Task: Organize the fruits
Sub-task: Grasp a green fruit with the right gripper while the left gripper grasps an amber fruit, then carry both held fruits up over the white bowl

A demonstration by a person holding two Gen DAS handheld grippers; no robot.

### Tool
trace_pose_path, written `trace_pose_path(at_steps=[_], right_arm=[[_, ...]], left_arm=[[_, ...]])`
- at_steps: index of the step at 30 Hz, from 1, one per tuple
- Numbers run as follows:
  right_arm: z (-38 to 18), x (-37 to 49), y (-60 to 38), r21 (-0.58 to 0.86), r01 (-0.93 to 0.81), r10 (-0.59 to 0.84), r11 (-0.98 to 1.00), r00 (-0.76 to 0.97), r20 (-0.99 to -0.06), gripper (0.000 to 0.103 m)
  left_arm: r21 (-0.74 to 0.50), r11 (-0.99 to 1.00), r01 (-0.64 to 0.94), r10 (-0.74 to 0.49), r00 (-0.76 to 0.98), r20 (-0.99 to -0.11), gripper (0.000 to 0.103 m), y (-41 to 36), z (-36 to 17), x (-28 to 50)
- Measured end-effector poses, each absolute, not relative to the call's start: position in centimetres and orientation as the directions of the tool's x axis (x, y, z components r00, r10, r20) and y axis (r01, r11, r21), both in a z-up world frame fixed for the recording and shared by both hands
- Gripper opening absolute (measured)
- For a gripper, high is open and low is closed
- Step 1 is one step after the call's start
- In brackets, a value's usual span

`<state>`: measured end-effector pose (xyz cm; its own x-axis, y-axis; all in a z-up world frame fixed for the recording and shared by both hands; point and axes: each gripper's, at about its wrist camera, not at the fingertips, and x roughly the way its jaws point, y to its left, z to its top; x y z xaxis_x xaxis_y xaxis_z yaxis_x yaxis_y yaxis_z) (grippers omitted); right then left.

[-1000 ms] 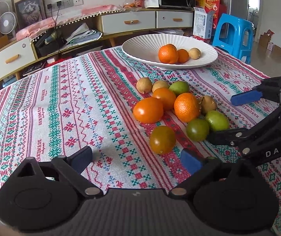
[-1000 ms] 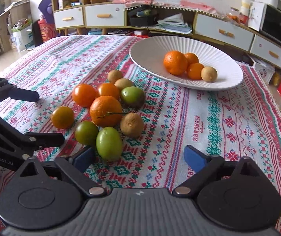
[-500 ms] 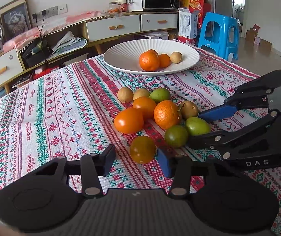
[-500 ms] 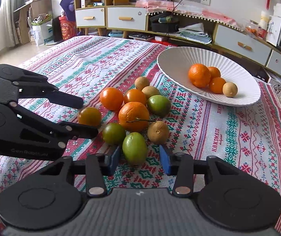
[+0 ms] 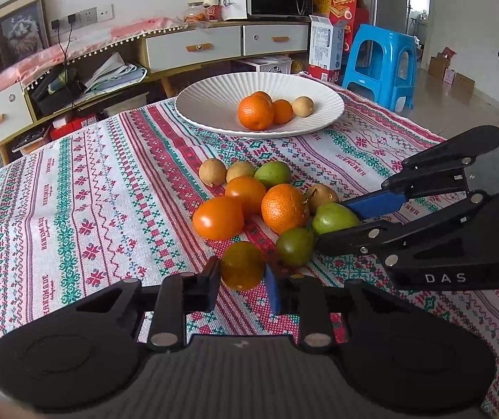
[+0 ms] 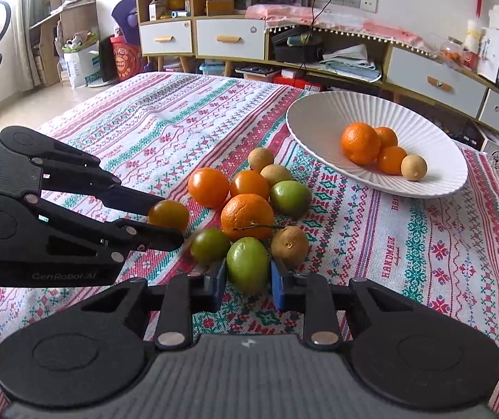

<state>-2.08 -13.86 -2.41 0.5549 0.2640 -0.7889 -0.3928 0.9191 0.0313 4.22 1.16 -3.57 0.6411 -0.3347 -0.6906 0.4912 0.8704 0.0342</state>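
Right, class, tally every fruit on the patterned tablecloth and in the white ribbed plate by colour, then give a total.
Bright orange round fruits: 6
Dusky amber round fruit: 1
Green round fruits: 3
Tan-brown round fruits: 4
Total: 14

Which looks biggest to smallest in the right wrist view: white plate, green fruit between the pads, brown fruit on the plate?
1. white plate
2. green fruit, enlarged by nearness to the camera
3. brown fruit, farther away, so true size against the green one is unsure

Woven patterned cloth (image 5: 92,216); glossy ribbed white plate (image 5: 214,104); smooth shiny tomato (image 5: 218,218); dimpled orange (image 5: 284,207).
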Motion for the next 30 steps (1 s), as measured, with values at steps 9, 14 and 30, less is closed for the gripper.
trace_pose_path(at_steps=[9,14,30], right_arm=[[-1.5,-1.6,-14.3,0.044,-0.375,0.271,0.926,0.577,-0.77,0.024],[-1.1,-1.1,-14.8,0.047,-0.356,0.265,0.933,0.594,-0.759,0.024],[0.0,1.0,-17.7,0.034,-0.241,0.19,0.97,0.664,-0.724,0.024]], left_arm=[[0.008,0.878,0.478,-0.347,0.647,-0.679,0.042,1.3,-2.4,4.3],[-0.01,0.88,0.475,-0.359,0.65,-0.67,0.042,1.1,-1.8,4.5],[-0.063,0.888,0.456,-0.385,0.661,-0.644,0.042,0.0,-0.2,5.8]])
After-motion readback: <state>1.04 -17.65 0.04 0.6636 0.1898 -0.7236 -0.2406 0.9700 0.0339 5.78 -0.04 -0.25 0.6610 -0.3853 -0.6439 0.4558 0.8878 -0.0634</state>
